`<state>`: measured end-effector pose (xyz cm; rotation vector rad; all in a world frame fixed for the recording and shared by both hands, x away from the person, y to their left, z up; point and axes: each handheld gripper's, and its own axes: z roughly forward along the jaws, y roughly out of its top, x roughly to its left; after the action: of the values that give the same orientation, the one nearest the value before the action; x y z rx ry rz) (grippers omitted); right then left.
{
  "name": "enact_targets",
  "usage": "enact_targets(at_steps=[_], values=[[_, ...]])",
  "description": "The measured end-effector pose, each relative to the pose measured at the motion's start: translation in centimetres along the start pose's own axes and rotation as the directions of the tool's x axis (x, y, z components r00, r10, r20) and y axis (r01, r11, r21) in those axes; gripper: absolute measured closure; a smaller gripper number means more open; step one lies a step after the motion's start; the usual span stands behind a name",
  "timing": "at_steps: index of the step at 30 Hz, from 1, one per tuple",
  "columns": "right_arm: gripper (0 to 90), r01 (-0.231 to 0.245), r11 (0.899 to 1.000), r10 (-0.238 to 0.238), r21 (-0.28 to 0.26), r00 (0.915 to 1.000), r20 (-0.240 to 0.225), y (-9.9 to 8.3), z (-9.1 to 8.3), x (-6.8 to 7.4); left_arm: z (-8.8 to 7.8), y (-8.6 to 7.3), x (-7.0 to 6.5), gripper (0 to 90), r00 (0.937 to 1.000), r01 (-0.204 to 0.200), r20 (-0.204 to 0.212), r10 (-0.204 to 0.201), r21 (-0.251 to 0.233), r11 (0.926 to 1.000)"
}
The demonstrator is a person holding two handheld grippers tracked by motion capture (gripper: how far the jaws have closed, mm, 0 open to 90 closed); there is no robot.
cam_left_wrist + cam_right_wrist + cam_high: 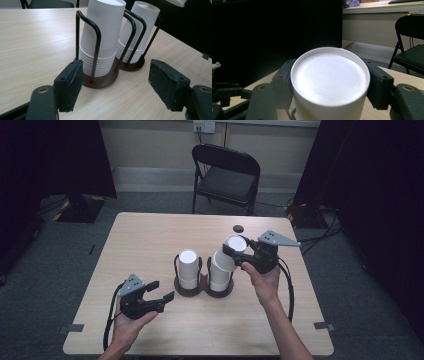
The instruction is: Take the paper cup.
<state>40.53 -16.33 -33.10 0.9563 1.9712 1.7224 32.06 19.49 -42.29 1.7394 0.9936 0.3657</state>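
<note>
High view. Right gripper [234, 256]: jaws closed on the white cup [229, 253], one pad on each side of its wall near the upturned base. The cup is upside down, tilted toward the person's right, its lower part at the top of the right-hand stack [219, 276] of inverted cups; whether it is free of that stack cannot be told. The right hand [262, 279] grips the tool from below and behind, forearm coming up from the bottom edge, gripper aimed leftward and level. Left gripper [161, 291]: jaws wide apart, nothing between them, well short of the left-hand stack [188, 269]. The left hand [128, 324] lies palm up under the tool, low over the table [150, 235]. Both stacks stand in a dark double holder [200, 290] at mid-table.

Left gripper view. Both pads stand far apart with bare tabletop between. The near stack [102, 37] sits ahead, centred between the pads but beyond them, caged by black wire loops [96, 37] on a brown base [100, 81]. The far stack [140, 32] stands just behind it.

Right gripper view. The cup's round flat base [329, 75] faces the camera, both pads pressed against its sides. A black chair [409, 47] stands behind at the right.
</note>
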Motion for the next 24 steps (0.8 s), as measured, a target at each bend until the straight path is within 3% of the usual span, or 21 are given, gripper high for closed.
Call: enact_targets(at_steps=[6, 9, 10, 20, 22, 24], values=[[34.2, -0.039, 0.999, 0.039, -0.007, 0.9992, 0.002, 0.2, -1.8, -0.1, 0.1, 0.1, -0.3, 29.7, 0.9999, -0.004, 0.016, 0.004, -0.005, 1.0000], [34.2, -0.072, 0.997, 0.071, 0.004, 0.9967, 0.039, 0.3, -2.5, -0.3, 0.1, 0.2, -0.7, 34.1, 0.9994, -0.031, 0.016, 0.032, -0.013, 0.9994], [34.3, -0.123, 0.992, 0.123, -0.016, 0.9921, 0.022, 0.2, -3.1, -0.4, 0.1, 0.2, -0.8, 34.1, 0.9992, -0.034, 0.019, 0.034, -0.014, 0.9993], [34.3, -0.232, 0.972, 0.231, -0.038, 0.9727, -0.021, -1.9, -4.2, 0.2, 0.0, 0.1, -1.3, 35.0, 0.9966, -0.059, 0.057, 0.059, -0.011, 0.9982], [34.4, -0.242, 0.969, 0.241, -0.038, 0.9699, -0.034, -2.4, -4.3, 0.5, -0.1, 0.3, -1.3, 34.3, 0.9959, -0.055, 0.071, 0.057, -0.024, 0.9982], [34.4, -0.244, 0.969, 0.243, -0.040, 0.9691, -0.044, -2.8, -4.4, 0.8, -0.2, 0.3, -1.2, 29.2, 0.9901, -0.051, 0.129, 0.057, -0.050, 0.9974]])
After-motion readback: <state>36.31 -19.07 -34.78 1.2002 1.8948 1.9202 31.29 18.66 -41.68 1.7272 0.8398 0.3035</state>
